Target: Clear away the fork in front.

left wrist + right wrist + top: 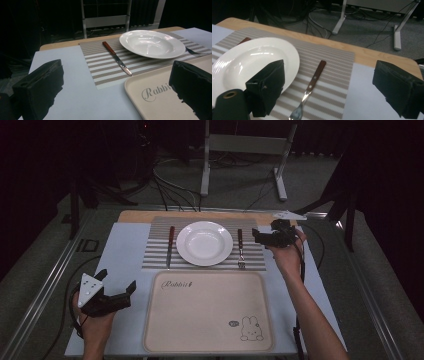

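A white plate (204,243) sits in the middle of a striped placemat (155,261), with a red-handled knife (170,245) to its left and a red-handled fork (240,249) to its right. My left gripper (118,280) is open near the table's front left, just left of a beige tray (210,312). My right gripper (262,231) is open just right of the fork, above the mat's right edge. In the left gripper view, the gripper (117,70) faces the knife (117,58) and plate (152,43). In the right gripper view, the fork (308,90) lies between the open jaws of the gripper (330,72), beside the plate (249,65).
The tray (160,97) has "Rabbit" lettering and a rabbit drawing and holds nothing. A pale blue sheet (125,250) covers the wooden table (135,215). Behind the table are a metal stand (245,150) and floor cables (170,190).
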`<control>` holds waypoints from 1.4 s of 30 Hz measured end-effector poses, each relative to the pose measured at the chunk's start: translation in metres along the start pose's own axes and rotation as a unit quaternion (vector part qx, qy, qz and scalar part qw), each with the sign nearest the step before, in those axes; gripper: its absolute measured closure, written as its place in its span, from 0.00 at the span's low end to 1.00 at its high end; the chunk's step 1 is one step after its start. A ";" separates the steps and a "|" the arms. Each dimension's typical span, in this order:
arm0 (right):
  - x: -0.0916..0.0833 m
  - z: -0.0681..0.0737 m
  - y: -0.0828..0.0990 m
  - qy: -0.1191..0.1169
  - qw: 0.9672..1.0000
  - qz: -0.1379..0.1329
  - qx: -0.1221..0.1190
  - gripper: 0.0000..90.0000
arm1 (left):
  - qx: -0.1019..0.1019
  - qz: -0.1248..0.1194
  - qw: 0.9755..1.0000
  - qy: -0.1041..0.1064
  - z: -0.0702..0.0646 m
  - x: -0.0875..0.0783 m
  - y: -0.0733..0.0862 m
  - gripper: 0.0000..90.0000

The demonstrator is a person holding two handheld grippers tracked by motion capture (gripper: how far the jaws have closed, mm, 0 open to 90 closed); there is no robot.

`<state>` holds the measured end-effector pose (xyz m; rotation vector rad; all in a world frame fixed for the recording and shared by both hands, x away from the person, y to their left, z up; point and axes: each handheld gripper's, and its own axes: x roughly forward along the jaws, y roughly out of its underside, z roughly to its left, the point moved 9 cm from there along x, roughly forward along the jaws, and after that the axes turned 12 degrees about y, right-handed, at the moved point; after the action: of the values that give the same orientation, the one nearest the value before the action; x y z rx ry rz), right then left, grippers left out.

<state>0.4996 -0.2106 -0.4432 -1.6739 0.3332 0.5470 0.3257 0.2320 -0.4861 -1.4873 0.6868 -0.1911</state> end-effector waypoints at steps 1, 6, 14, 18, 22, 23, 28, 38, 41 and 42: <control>0.001 -0.001 -0.002 0.000 1.000 0.001 0.002 0.12 | 0.000 0.000 1.000 0.000 0.000 0.000 0.000 0.00; 0.010 -0.005 -0.009 0.009 1.000 0.003 0.008 0.12 | 0.000 -0.001 1.000 0.000 0.000 0.000 0.000 0.00; 0.030 -0.007 -0.006 0.018 1.000 0.015 0.017 0.12 | -0.001 -0.001 1.000 0.000 0.001 0.000 0.000 0.00; 0.040 -0.002 -0.001 0.014 0.999 0.021 0.022 0.12 | -0.001 -0.001 1.000 -0.001 0.001 0.000 0.000 0.00; 0.052 0.004 0.006 0.010 0.999 0.031 0.022 0.12 | 0.000 -0.002 1.000 -0.001 0.001 -0.001 0.000 0.00; 0.054 0.006 0.008 0.009 0.999 0.034 0.022 0.12 | 0.000 -0.002 1.000 -0.001 0.001 -0.001 0.000 0.00; 0.065 0.012 0.016 0.008 0.999 0.048 0.021 0.13 | -0.003 -0.003 1.000 -0.001 0.002 -0.001 0.000 0.00; 0.082 0.022 0.031 0.010 0.997 0.076 0.013 0.15 | 0.004 0.001 1.000 -0.002 0.000 -0.001 0.000 0.00; 0.086 0.024 0.036 0.013 0.996 0.083 0.010 0.15 | 0.004 0.000 1.000 -0.002 0.000 0.000 0.000 0.00; 0.088 0.025 0.037 0.013 0.996 0.086 0.009 0.15 | 0.004 0.000 1.000 -0.002 0.000 0.000 0.000 0.00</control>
<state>0.5506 -0.1852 -0.5239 -1.6438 0.5035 0.6493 0.3254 0.2326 -0.4862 -1.4792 0.6820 -0.1902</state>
